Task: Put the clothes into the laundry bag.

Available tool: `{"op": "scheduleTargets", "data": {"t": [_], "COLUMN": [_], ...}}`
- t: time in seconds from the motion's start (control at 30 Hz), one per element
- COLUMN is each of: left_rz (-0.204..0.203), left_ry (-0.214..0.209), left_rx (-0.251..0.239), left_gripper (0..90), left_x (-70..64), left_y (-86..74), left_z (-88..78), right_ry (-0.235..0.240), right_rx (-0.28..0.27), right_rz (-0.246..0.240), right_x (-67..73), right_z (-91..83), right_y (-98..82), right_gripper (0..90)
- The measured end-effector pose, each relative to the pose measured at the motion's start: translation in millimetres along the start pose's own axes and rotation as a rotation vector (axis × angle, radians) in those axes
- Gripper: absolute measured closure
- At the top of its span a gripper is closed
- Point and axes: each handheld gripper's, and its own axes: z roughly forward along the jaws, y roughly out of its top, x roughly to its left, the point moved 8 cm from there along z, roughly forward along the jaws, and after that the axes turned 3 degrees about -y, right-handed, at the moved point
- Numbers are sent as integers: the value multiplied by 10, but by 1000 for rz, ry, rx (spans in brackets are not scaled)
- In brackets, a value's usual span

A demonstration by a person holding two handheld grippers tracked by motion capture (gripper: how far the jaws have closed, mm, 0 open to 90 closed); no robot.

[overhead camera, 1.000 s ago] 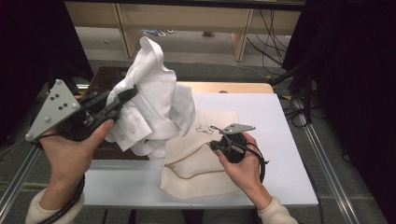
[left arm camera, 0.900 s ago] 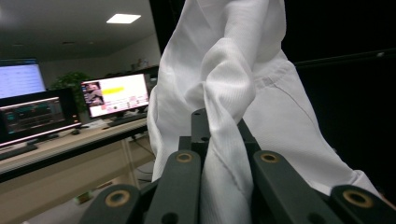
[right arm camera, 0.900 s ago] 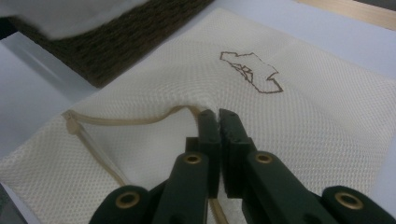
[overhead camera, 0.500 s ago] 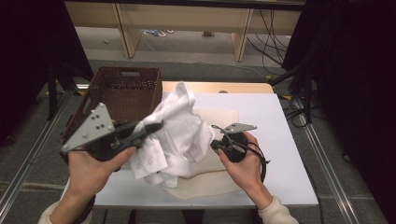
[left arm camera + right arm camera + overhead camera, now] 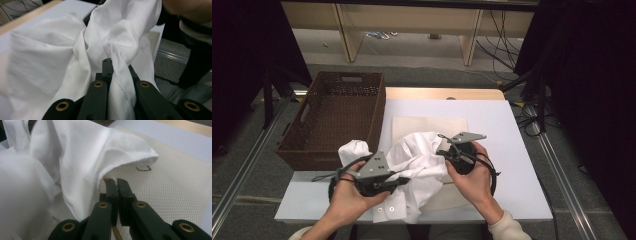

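Observation:
A crumpled white shirt (image 5: pixel 417 160) lies at the front middle of the table, partly over a cream textured cloth (image 5: pixel 427 125). My left gripper (image 5: pixel 404 180) is low at the front left, shut on a fold of the shirt (image 5: pixel 50 57); the fabric runs between its jaws (image 5: pixel 117 66). My right gripper (image 5: pixel 439 152) rests just right of the heap, its jaws (image 5: pixel 116 182) shut on a thin edge of the shirt (image 5: pixel 62 157), just above the cream cloth (image 5: pixel 170 185). A small brown mark shows on that cloth.
A dark brown wicker basket (image 5: pixel 337 115) stands off the table's left side. The pale table top (image 5: pixel 512 130) has bare room at the right and back. Cables and shelf legs lie on the floor beyond the far edge.
My left gripper has come down from up at the left to low over the table front, and the shirt has dropped from a hanging drape into a heap. The right gripper stayed put.

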Motion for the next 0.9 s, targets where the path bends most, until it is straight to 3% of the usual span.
{"op": "scheduleTargets", "data": {"t": [0.03, 0.1, 0.17, 0.2, 0.3, 0.33, 0.37, 0.43, 0.47, 0.5, 0.53, 0.67, 0.7, 0.77, 0.8, 0.83, 0.87, 0.9], "left_rz": [-4, -4, 2, -12, 3, 12, 9, 18, 18, 10, 9, 2, -21, -16, -20, -20, -1, -11], "left_ry": [-4, -3, 5, 17, 35, 41, 46, 59, 59, 52, 53, 46, 54, 60, 75, 75, 110, 120], "left_rx": [12, 32, 53, 70, 95, 108, 110, 139, 139, 143, 146, 145, 139, 143, 158, 158, 167, 181], "left_gripper": [837, 837, 837, 836, 835, 834, 834, 832, 832, 832, 830, 827, 828, 828, 828, 828, 828, 828], "left_x": [-1, 11, 35, 47, 83, 94, 97, 122, 122, 117, 119, 134, 152, 171, 212, 212, 272, 294], "left_y": [-38, -81, -121, -144, -148, -150, -145, -146, -146, -136, -114, -59, -52, -52, -76, -76, -92, -125], "left_z": [72, 152, 237, 309, 377, 404, 430, 510, 510, 550, 580, 633, 661, 674, 739, 739, 762, 804], "right_ry": [-9, -6, -1, 0, 2, -3, 3, 3, 3, 8, -2, 2, -3, 5, 7, 9, 9, 9], "right_rx": [2, -8, 6, -14, 6, -17, 10, -3, -3, 10, 8, 17, 4, 11, -8, 8, 8, 6], "right_rz": [32, 4, 12, -19, 30, -20, 14, 5, 5, 36, 15, 30, 14, 5, -35, -8, -8, 0], "right_x": [15, -6, -4, -18, 19, -2, 36, 39, 39, 65, 45, 51, 38, 55, 42, 68, 68, 80], "right_z": [-6, 3, -16, -9, -27, -11, -20, -10, -10, -17, -20, -25, -19, -18, -6, -19, -19, -6], "right_y": [-5, 0, -3, 11, -4, 15, -5, 4, 4, -7, -6, -14, -5, -11, 1, -7, -7, -15], "right_gripper": [894, 894, 895, 896, 896, 896, 896, 896, 896, 896, 896, 896, 896, 897, 896, 897, 897, 896]}}
